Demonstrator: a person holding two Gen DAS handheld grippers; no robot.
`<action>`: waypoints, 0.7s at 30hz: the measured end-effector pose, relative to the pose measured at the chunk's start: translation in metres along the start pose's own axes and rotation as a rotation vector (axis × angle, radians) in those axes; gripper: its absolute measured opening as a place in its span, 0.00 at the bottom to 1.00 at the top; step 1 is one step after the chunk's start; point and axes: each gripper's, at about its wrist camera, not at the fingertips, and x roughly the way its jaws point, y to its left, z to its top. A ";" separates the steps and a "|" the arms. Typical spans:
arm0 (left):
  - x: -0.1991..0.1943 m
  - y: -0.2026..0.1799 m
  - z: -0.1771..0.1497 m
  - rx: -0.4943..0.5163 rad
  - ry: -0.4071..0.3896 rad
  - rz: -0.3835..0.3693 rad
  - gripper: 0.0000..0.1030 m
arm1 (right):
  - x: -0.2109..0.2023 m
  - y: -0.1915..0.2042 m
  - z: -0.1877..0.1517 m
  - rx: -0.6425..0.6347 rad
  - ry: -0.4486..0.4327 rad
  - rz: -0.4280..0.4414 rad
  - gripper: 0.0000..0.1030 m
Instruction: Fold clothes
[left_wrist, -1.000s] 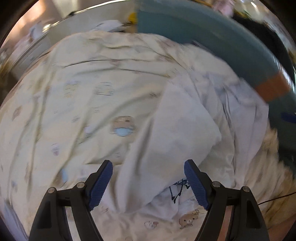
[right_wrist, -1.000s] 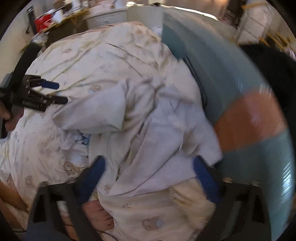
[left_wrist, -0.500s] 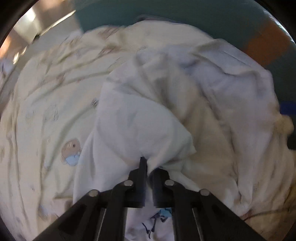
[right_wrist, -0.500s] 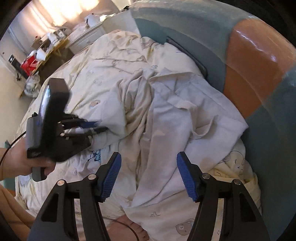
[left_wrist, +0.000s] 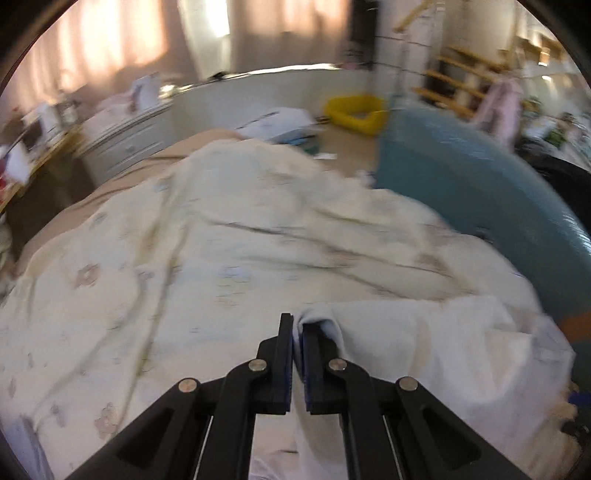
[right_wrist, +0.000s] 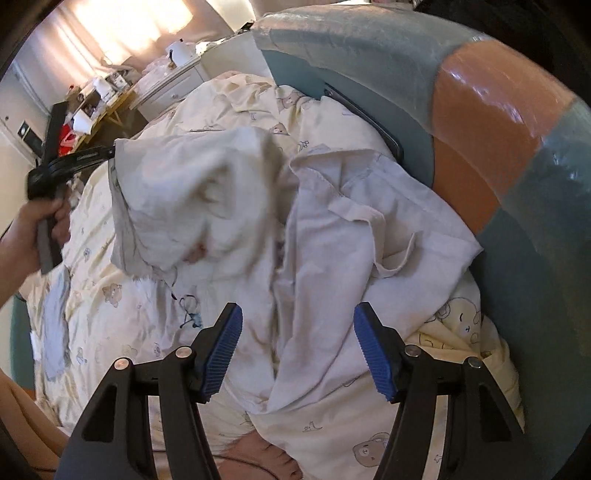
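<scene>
The left gripper (right_wrist: 112, 150), at ten o'clock in the right wrist view, is clenched on a corner of the crumpled white cotton garment (right_wrist: 207, 206), which is lifted clear of the cream bear-print bed cover (right_wrist: 110, 295). The remainder of the garment is draped at the centre, against the teal and orange padded headboard (right_wrist: 480, 122) at two o'clock. The step in hand is judged to be the spreading-out before folding. The right gripper (right_wrist: 297, 347), at six o'clock, is released above the cloth; a second corner should be grasped next.
</scene>
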 end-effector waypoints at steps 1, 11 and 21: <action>0.007 0.006 -0.001 -0.022 0.014 0.039 0.04 | 0.002 0.001 0.000 -0.008 0.005 -0.010 0.66; 0.001 -0.044 -0.058 0.390 0.062 0.057 0.35 | 0.027 0.009 -0.021 -0.142 0.096 0.000 0.66; 0.027 -0.127 -0.143 0.827 0.170 -0.175 0.54 | 0.076 0.082 -0.075 -0.570 0.194 0.077 0.65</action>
